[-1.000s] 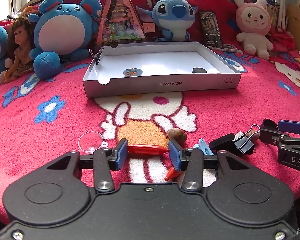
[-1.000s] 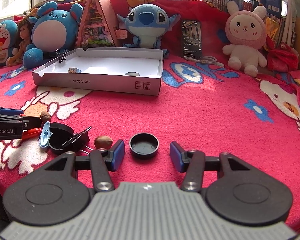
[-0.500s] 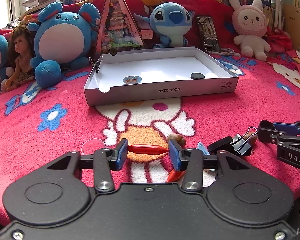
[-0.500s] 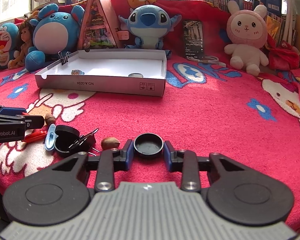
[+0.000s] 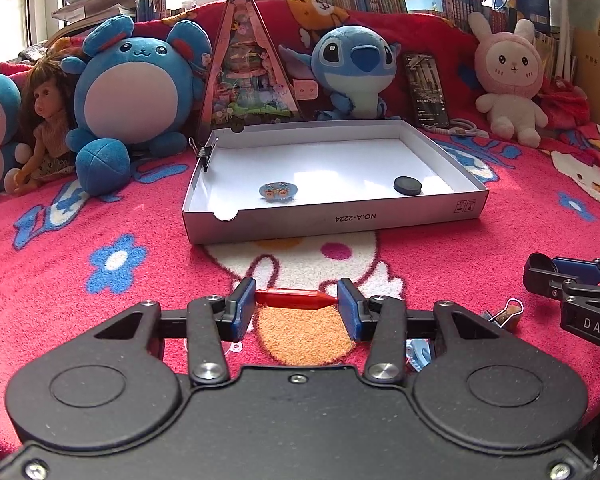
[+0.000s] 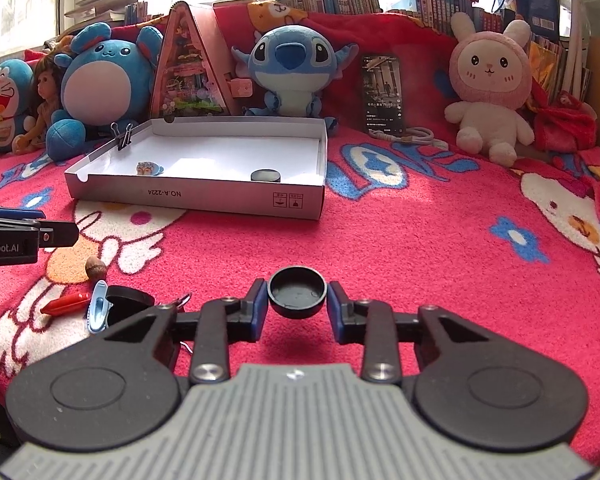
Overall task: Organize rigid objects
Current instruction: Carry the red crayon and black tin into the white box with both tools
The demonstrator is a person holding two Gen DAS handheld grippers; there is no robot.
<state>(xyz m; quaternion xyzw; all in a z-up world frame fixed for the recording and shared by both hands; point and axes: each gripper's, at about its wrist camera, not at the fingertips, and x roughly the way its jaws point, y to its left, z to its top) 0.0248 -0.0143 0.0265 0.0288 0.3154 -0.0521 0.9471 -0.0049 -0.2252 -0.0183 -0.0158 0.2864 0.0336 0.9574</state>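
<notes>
Left gripper clamped endwise on slim red plastic dart; right gripper clamped on round black plastic cap.

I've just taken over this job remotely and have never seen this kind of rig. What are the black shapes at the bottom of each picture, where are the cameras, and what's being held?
There is no robot arm: a person carries a hand-held gripper in each hand, each with a fisheye camera looking along its two blue-padded fingers. The black shapes are the gripper bodies.

In the left wrist view, the left hand-held gripper is clamped on a red pointed plastic piece. In the right wrist view, the right hand-held gripper is clamped on a round black cap.

Both face a white cardboard tray on a pink cartoon blanket. The tray already holds a black disc and a small blue decorated piece. An acorn and a blue clip lie loose.
</notes>
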